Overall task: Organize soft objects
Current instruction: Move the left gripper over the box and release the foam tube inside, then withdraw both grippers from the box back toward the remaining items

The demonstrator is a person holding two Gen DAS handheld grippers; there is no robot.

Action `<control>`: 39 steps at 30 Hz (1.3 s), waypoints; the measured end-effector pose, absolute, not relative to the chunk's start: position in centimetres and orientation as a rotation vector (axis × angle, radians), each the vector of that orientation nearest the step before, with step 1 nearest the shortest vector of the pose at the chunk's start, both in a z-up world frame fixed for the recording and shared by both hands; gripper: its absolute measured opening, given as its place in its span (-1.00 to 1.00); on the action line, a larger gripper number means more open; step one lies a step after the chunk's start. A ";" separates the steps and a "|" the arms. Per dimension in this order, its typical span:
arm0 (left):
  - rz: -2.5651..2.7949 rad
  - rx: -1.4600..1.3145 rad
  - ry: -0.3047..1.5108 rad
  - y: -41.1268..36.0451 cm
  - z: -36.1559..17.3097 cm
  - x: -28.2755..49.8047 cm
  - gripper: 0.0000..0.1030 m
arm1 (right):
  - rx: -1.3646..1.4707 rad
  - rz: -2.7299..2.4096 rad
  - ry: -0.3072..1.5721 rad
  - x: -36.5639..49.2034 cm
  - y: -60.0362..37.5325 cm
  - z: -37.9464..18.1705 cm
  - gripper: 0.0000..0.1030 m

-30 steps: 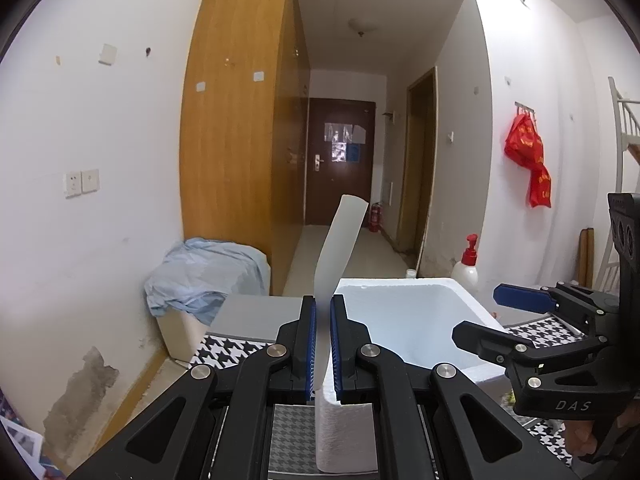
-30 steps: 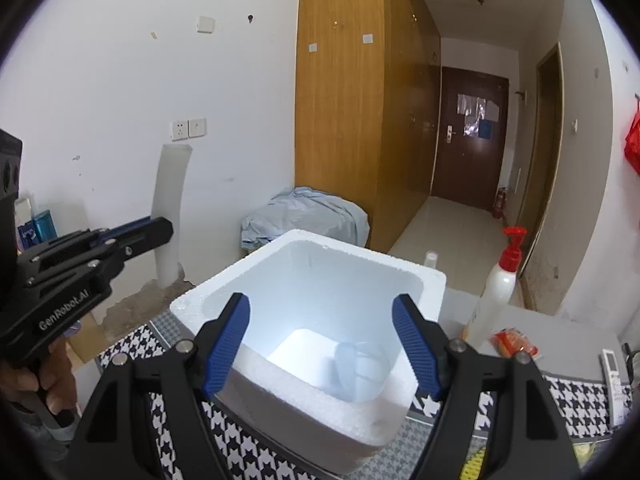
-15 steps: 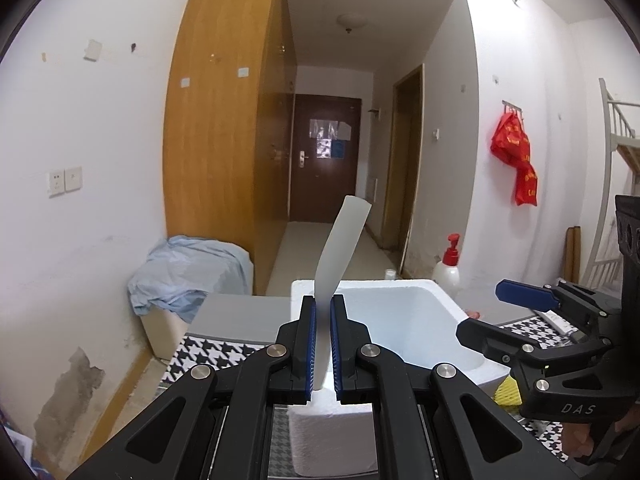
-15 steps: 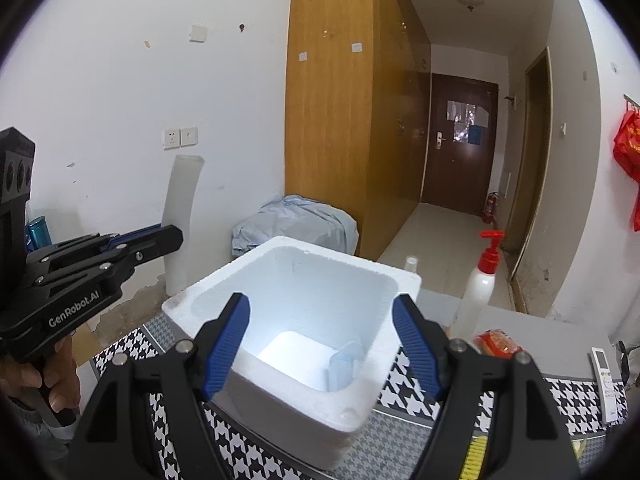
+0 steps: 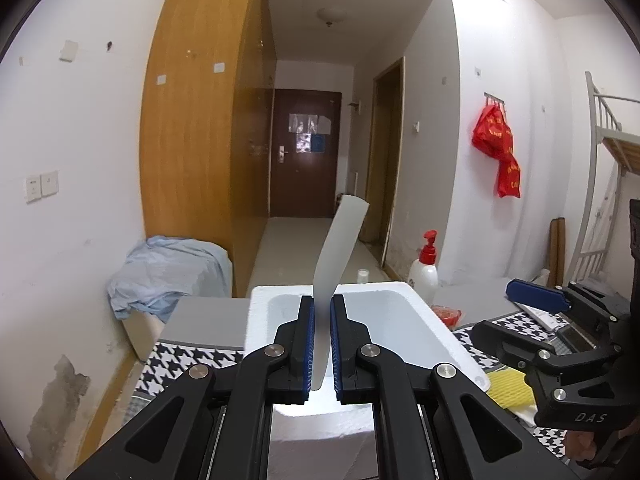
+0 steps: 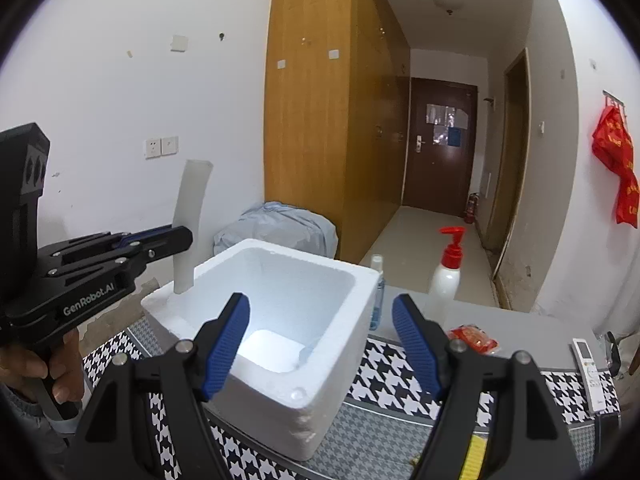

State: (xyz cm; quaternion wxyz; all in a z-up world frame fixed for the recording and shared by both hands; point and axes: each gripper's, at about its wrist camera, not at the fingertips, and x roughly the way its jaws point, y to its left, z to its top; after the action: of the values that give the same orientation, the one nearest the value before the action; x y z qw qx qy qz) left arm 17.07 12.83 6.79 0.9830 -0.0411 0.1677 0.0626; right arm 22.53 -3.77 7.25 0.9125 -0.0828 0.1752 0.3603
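Note:
My left gripper is shut on a thin white foam sheet that stands upright and curves to the right at its top. It holds the sheet over the near-left rim of a white styrofoam box. In the right wrist view the sheet hangs with its lower end at the box's left corner, pinched by the left gripper. My right gripper is open and empty, in front of the box, also seen at the right. A pale foam piece lies inside the box.
The box stands on a houndstooth mat. A pump bottle, a small clear bottle, a red packet and a remote lie right of it. A yellow foam net lies near the right gripper. A cloth-covered bin is at left.
Both grippers have drawn back and tilted up a little, so the box sits lower and farther. The left gripper keeps the sheet and has shifted it toward the box's left rim.

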 end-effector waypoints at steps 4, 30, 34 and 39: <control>0.110 -0.083 0.359 12.5 6.6 18.0 -0.86 | -0.163 0.720 0.361 22.7 -4.5 7.2 0.51; 0.107 -0.092 0.466 11.2 5.2 21.6 0.53 | -0.130 0.663 0.382 23.9 -7.3 6.4 0.51; 0.124 -0.103 0.414 11.1 5.8 20.6 0.87 | -0.123 0.660 0.378 23.9 -7.7 6.4 0.51; 0.141 -0.088 0.388 10.5 6.5 20.0 0.98 | -0.113 0.654 0.372 23.7 -8.4 6.6 0.51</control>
State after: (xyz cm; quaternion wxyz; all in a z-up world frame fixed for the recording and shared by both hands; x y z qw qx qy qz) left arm 19.98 10.50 6.45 0.9778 -0.0437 0.1925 0.0699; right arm 23.70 -8.38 6.60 0.9285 -0.0552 0.1816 0.3190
